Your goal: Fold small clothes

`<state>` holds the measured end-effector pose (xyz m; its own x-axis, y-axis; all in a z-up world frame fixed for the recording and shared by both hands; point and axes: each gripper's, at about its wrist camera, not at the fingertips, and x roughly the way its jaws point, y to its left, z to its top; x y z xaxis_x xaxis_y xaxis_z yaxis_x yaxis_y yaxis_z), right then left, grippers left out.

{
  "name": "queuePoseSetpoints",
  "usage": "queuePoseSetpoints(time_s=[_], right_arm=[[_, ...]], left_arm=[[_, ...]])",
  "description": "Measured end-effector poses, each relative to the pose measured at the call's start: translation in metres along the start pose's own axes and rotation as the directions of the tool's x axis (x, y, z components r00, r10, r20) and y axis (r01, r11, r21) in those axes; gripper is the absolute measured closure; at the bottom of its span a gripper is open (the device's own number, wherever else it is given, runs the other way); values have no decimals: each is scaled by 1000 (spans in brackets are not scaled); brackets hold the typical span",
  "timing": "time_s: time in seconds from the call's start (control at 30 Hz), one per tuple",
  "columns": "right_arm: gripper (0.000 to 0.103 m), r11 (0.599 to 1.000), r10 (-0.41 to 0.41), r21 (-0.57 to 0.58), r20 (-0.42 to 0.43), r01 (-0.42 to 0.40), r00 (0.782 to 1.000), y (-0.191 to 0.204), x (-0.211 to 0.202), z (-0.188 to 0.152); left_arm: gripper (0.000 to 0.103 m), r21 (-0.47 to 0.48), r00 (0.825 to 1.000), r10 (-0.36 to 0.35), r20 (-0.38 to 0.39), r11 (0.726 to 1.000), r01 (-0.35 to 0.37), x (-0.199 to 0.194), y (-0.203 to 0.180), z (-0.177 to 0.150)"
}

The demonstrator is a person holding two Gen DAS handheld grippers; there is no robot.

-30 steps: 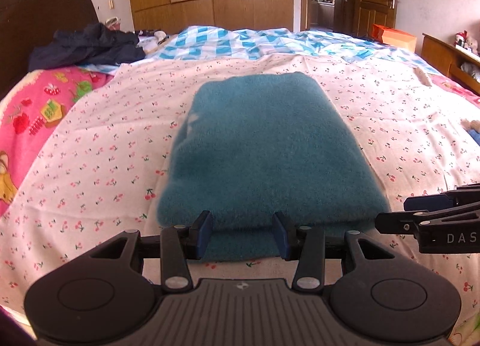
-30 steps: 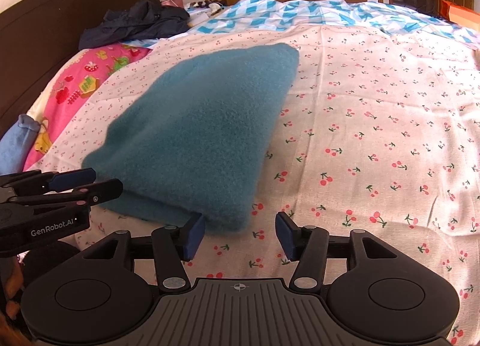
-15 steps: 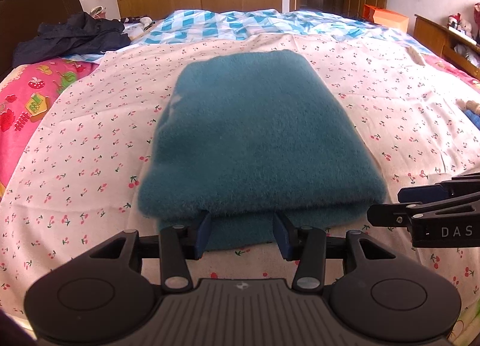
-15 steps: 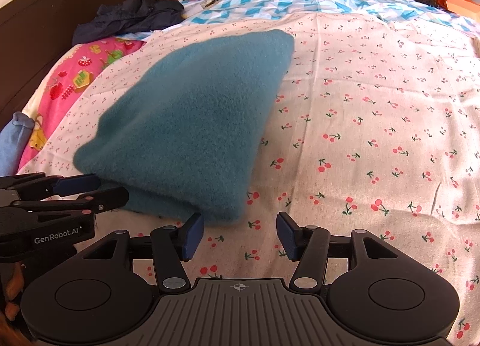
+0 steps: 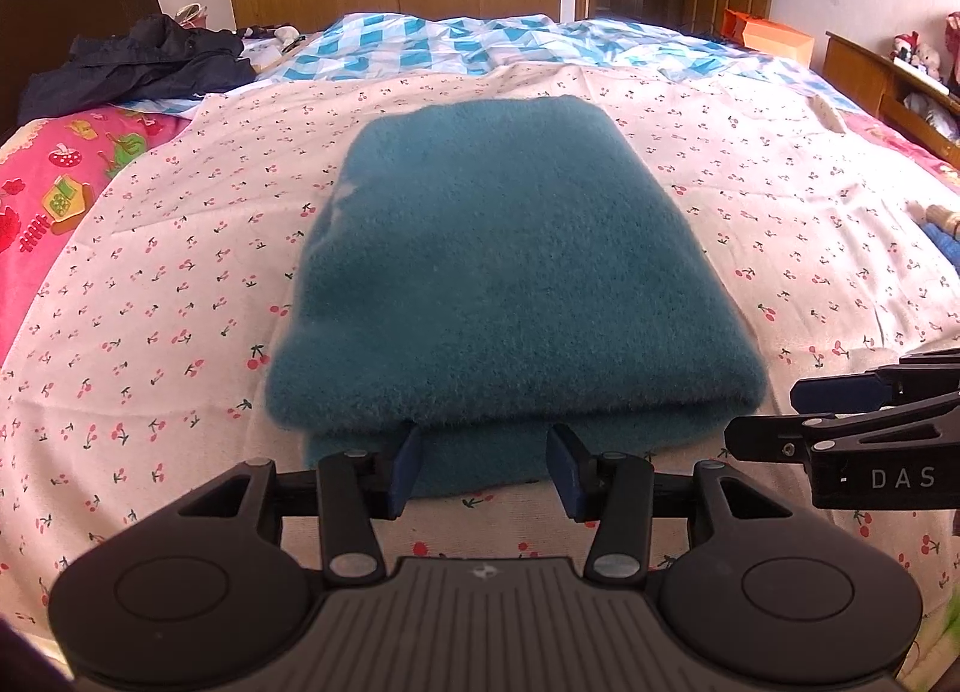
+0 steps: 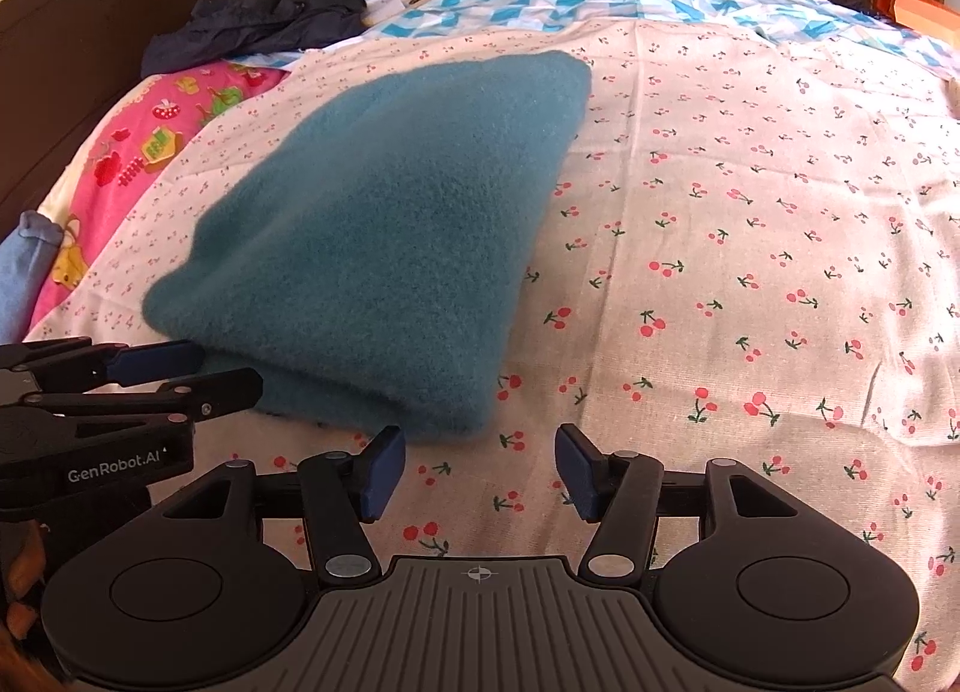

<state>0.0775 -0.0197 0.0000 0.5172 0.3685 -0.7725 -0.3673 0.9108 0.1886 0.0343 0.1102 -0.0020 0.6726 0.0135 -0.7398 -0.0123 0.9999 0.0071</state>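
A teal fleece garment (image 5: pixel 504 272) lies folded in layers on the cherry-print sheet (image 5: pixel 150 284); it also shows in the right wrist view (image 6: pixel 390 236). My left gripper (image 5: pixel 486 467) is open, its blue pads at the garment's near edge, nothing held. My right gripper (image 6: pixel 477 473) is open and empty over the bare sheet (image 6: pixel 750 248), just right of the garment's near corner. Each gripper shows from the side in the other's view: the right one (image 5: pixel 840 422), the left one (image 6: pixel 132 374).
A dark jacket (image 5: pixel 138 62) lies at the head of the bed by the dark headboard (image 6: pixel 120 2). A pink printed cover (image 5: pixel 48 188) is at left, a blue checked blanket (image 5: pixel 480 44) behind. A wooden shelf (image 5: pixel 888 80) stands right.
Both grippers have drawn back a little from the folded garment and stay open. The garment lies still.
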Motion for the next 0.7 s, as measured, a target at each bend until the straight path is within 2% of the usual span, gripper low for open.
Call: queuePoseSetpoints(time_s=[0.43,0.7], right_arm=[[45,999,-16,-33,-4,16,1000,12,0,2],[42,999,-17,-37,5,17,1000,14,-2,0]], left_arm=[[51,-13,1000,-8,8,1000,8,-2,3,-1],[46,-22,1000,-21,3,1000,21,-3,4,-1]])
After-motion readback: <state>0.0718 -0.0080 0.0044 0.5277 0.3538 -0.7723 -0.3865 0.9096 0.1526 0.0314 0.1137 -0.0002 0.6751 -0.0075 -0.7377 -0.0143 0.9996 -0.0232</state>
